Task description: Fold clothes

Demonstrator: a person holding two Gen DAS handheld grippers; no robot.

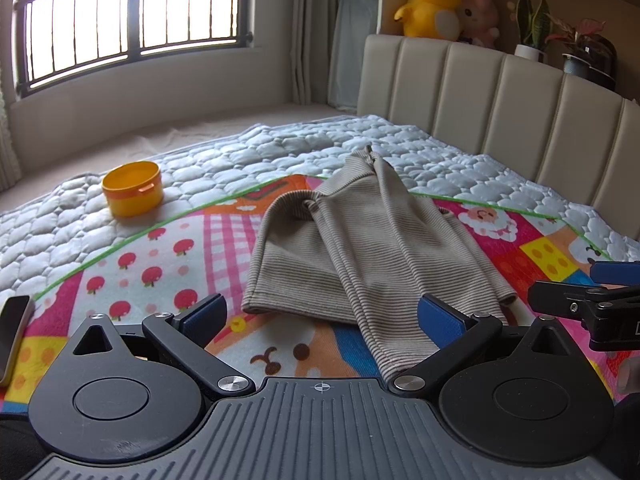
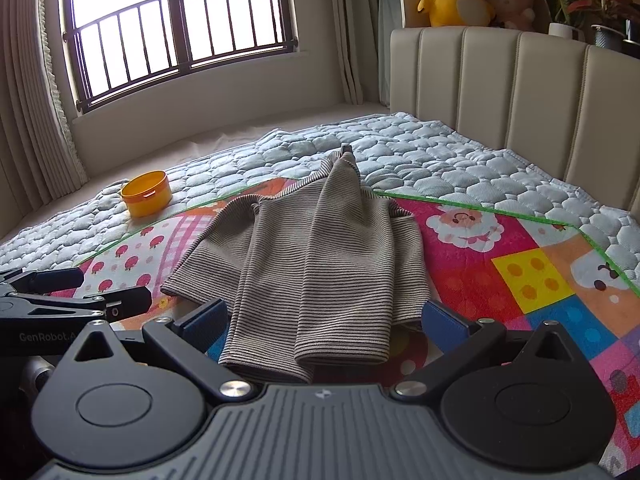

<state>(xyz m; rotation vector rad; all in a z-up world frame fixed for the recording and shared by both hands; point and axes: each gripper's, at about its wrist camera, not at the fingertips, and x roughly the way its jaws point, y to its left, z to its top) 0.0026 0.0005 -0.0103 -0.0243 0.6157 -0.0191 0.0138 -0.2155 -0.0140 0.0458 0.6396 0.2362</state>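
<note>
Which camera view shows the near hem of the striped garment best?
The right wrist view: the striped garment lies centred there, its near hem fully visible between the open jaws. In the left wrist view the garment sits off-centre, and one jaw hides part of its near end.

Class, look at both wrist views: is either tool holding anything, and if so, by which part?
Nothing is held. The left tool and right tool are both open, with the striped garment lying loose on the colourful mat.

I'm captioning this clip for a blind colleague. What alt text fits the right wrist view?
A striped beige garment lies partly folded on a colourful play mat, its near edge between the open fingers of the right gripper. The left gripper shows at the left edge, and a yellow tub sits on the quilt behind.
</note>
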